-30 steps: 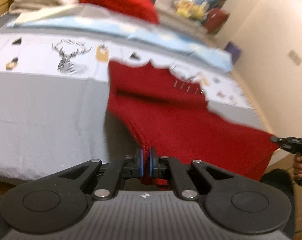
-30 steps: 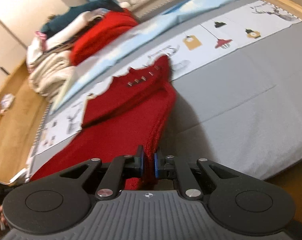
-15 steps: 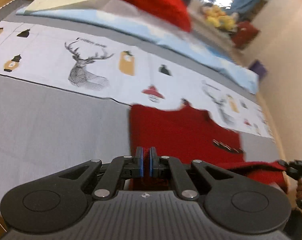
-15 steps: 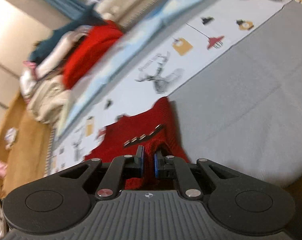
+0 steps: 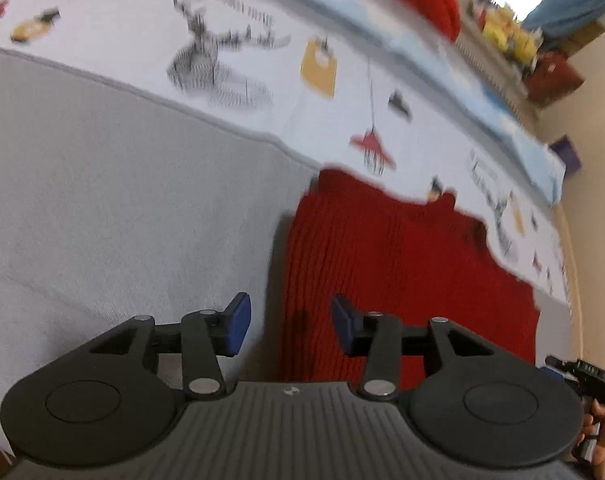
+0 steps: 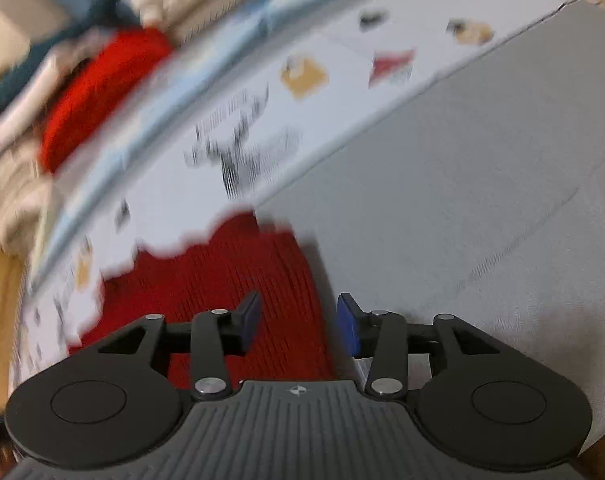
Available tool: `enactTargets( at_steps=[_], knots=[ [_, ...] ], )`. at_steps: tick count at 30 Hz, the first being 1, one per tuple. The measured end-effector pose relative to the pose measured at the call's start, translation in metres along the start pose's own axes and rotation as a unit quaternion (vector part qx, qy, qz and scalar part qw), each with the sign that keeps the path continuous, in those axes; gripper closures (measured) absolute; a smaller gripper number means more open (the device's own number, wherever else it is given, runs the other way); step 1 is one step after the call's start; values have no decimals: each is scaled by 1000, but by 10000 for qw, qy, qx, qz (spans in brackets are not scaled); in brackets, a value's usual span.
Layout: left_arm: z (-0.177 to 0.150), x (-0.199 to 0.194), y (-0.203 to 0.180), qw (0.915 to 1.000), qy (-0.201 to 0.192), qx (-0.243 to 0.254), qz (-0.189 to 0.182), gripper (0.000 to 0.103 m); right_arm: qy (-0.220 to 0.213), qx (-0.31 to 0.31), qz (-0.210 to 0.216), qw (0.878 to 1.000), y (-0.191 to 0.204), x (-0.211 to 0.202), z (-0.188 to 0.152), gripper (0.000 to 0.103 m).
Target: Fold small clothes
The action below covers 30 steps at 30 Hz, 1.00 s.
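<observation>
Left wrist view shows the left gripper (image 5: 288, 326) with its jaws opening over the left edge of the red knit garment (image 5: 402, 272); the blue pads (image 5: 238, 330) press on nothing, and the cloth edge runs beneath the gap, one pad over the grey bedspread (image 5: 102, 200), the other over the knit. The garment lies flat on the near part of the bed, its far edge, seemingly doubled over, reaching the white printed band (image 5: 262, 60). A likely risk here is a fingertip catching the loose knit if the gripper lifts away, dragging the edge and spoiling the fold. Further right, the right gripper (image 6: 298, 324) is also opening, holding nothing, straddling the garment's right edge (image 6: 238, 280) with one pad over red and one over grey. If the two edges settle unevenly, the fold may end up skewed. A red pile (image 6: 102, 88) sits far back among other laundry, well apart. Motion blur hides whether the layers lie square, so any misalignment cannot be judged yet.
</observation>
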<state>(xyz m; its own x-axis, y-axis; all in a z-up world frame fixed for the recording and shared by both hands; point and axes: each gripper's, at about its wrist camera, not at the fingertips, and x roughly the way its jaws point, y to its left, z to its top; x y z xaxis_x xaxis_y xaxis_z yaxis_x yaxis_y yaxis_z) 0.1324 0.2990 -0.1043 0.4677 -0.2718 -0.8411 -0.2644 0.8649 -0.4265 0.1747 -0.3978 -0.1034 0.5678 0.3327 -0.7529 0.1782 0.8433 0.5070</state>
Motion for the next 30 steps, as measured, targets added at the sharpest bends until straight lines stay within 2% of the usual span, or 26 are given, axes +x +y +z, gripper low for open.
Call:
enactTargets(
  at_steps=[1,3,6,14,15,17,18,19,21,24,26,30],
  knots=[
    [1,4,-3,10000,48,64,18,53,305,-6,-84,9995,1,9,-2,57],
    [4,14,-8,9998,100,136,53,48,353,-65,-22,9994,5,15,-4,54],
    [4,23,-13,9998,176,33,54,47,558,-137,-105,9983,11,29,-7,53],
    [9,42,-26,9994,324,-93,127,45,794,421,-84,9959,8,49,-9,52],
    [9,43,-27,9993,342,-61,145,45,799,423,-64,9959,8,48,-9,53],
    [9,46,-30,9992,341,71,209,46,807,386,-6,9960,9,47,-9,67],
    [9,45,-31,9991,312,124,250,53,804,345,29,9962,9,45,-9,80],
    [9,45,-32,9991,297,181,260,65,794,298,35,9964,9,43,-10,90],
    [8,42,-33,9992,244,226,241,82,740,222,45,9970,9,40,-10,91],
    [6,33,-33,9991,105,307,271,86,489,16,32,9988,14,27,-10,92],
    [3,23,-39,9981,-69,513,322,88,250,-90,176,9995,19,14,-11,92],
    [-5,-3,-54,9928,-631,955,357,89,-255,-254,409,9985,29,-11,-11,93]
  ],
)
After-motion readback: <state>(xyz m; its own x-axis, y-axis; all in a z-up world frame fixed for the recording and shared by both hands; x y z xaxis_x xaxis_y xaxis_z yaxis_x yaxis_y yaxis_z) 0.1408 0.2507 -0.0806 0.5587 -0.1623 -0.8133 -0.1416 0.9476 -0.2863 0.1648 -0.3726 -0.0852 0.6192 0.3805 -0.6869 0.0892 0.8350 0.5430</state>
